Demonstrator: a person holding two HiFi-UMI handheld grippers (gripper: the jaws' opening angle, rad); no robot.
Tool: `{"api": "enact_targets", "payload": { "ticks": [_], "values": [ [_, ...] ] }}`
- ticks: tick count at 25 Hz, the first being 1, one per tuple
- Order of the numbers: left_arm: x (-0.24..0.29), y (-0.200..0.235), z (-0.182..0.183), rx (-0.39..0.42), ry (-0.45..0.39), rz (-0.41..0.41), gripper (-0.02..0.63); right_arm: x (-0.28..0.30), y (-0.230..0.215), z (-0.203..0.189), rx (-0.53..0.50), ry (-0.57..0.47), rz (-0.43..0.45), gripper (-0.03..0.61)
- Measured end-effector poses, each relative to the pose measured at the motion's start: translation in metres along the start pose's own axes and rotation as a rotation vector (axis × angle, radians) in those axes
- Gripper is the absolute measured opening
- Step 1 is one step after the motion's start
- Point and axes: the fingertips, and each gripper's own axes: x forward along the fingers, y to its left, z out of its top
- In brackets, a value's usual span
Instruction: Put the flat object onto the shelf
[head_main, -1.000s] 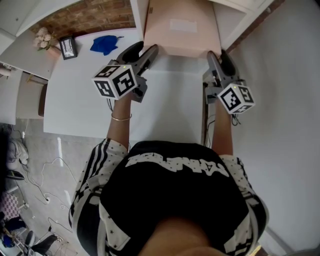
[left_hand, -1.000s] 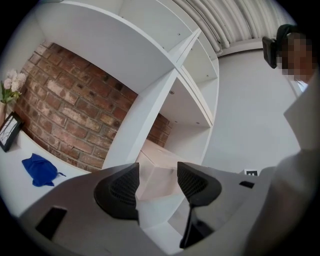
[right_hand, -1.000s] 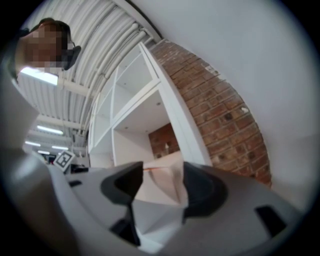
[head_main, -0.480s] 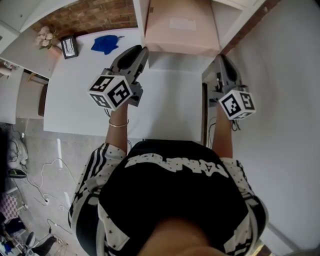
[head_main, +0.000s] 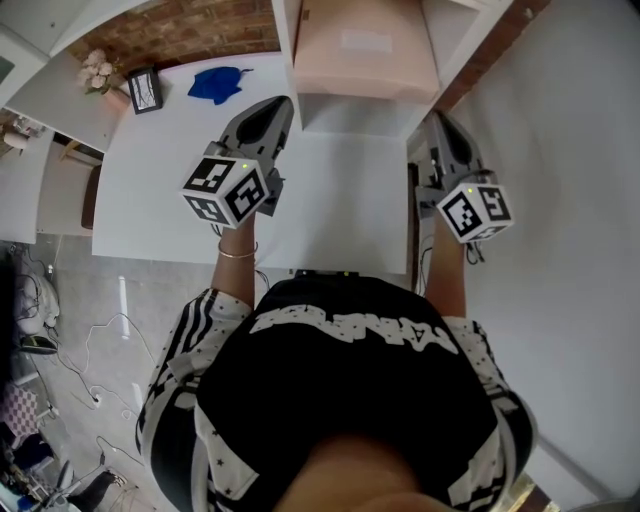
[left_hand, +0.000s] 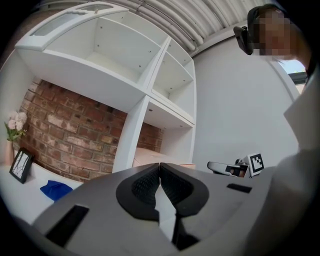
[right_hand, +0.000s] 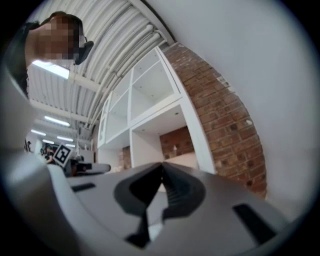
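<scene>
**Head view:** The flat object (head_main: 365, 48), a pale pink slab, lies in the lower compartment of the shelf (head_main: 284, 40). It is ahead of both claws and between their lines, and neither claw touches it. The left claw (head_main: 281, 102) and the right claw (head_main: 440, 118) hover over the tabletop (head_main: 340, 200), just short of the shelf front. The object's near edge seems close to the compartment's lip, so a nudge from either tip could skew it or drag it back out.

**Left gripper view:** The left claw (left_hand: 160, 165) has just clenched, pads together on nothing. The pink slab (left_hand: 144, 156) lies beyond the tips, slightly to their left. A closed tip is a blunt pusher, and pushing off-centre would probably turn the slab against the upright.

**Right gripper view:** The right claw (right_hand: 161, 164) has also just clenched on nothing. The slab's pale edge (right_hand: 181, 158) shows just past the tips. The shelf's upright stands close by, so a careless swing could knock it.
</scene>
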Motion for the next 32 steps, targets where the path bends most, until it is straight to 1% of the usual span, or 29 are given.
{"api": "enact_targets", "payload": {
  "ticks": [4,11,17,32],
  "values": [
    [-0.006,-0.003,0.001,0.019,0.006,0.007,0.035,-0.002,0.010,-0.008,0.000,0.022,0.021,0.029],
    [-0.012,-0.005,0.002,0.058,0.026,0.029,0.034,-0.004,0.016,-0.008,-0.010,0.023,0.032,0.029],
    [-0.014,-0.004,0.002,0.040,0.022,0.031,0.035,-0.005,0.019,-0.007,-0.010,0.029,0.041,0.029],
    [-0.017,-0.005,0.003,0.043,0.021,0.031,0.034,-0.008,0.023,-0.007,-0.007,0.025,0.034,0.029]
  ]
}}
